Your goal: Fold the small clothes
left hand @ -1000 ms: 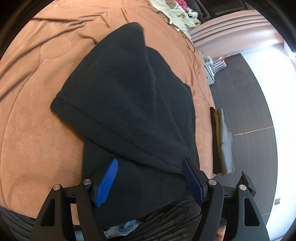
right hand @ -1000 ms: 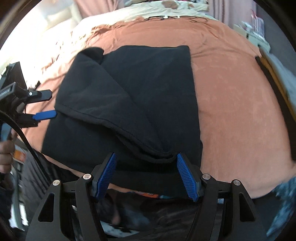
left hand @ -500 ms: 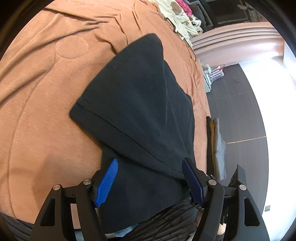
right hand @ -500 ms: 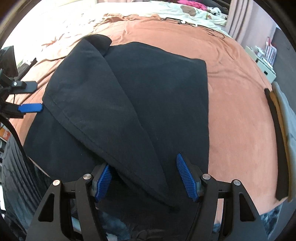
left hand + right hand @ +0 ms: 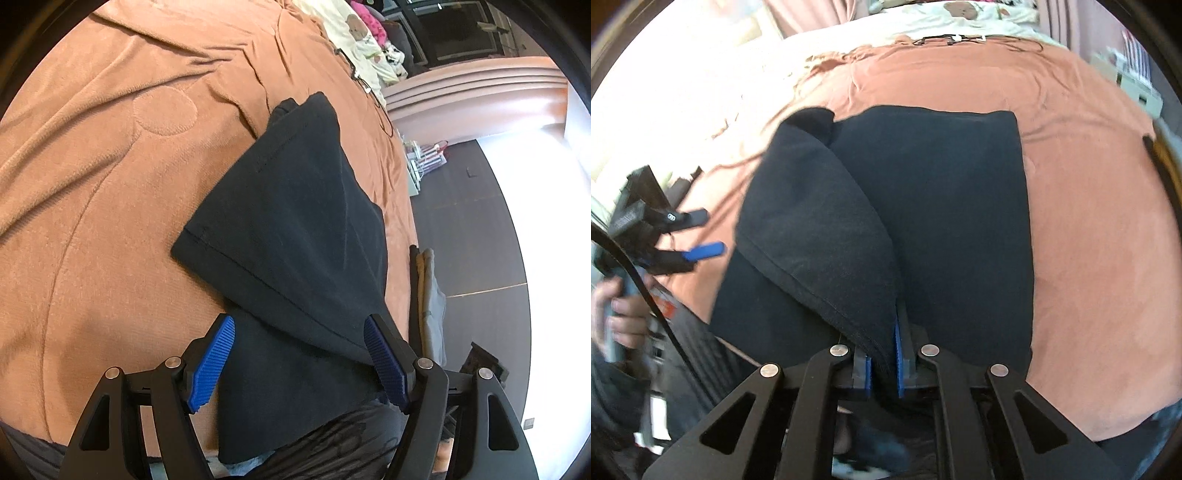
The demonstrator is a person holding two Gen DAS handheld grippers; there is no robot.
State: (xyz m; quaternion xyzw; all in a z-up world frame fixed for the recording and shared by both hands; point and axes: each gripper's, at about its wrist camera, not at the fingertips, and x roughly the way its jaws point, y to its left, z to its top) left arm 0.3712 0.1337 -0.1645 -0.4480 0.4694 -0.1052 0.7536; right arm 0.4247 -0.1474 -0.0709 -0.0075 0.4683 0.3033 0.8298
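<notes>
A: Status. Black garment (image 5: 960,206) lies on the orange blanket (image 5: 1089,229) at the near edge of the bed, part of it hanging off toward the person. One flap is lifted over the flat layer.

B: Right gripper (image 5: 882,373)?

A: Jaws pressed together on the near corner of that flap; cloth bunches between the blue pads (image 5: 898,354). Left gripper (image 5: 301,362) has its jaws spread wide, nothing between them, garment just ahead of and under it. In the right wrist view it hangs off to the side, clear of the cloth.

B: So the right does the fold alone?

A: Looks like it. My read: carry the pinched corner across toward the garment's far straight edge, keep it low so the flap doesn't balloon, and lay the hem parallel to that edge.

B: Risk?

A: One-point pinch lets the flap swing and land skewed. Left could pin the bottom layer near the crease before the right lets go.

B: Stack at the bed edge?

A: Folded clothes (image 5: 428,295) well apart from it, no interference.
</notes>
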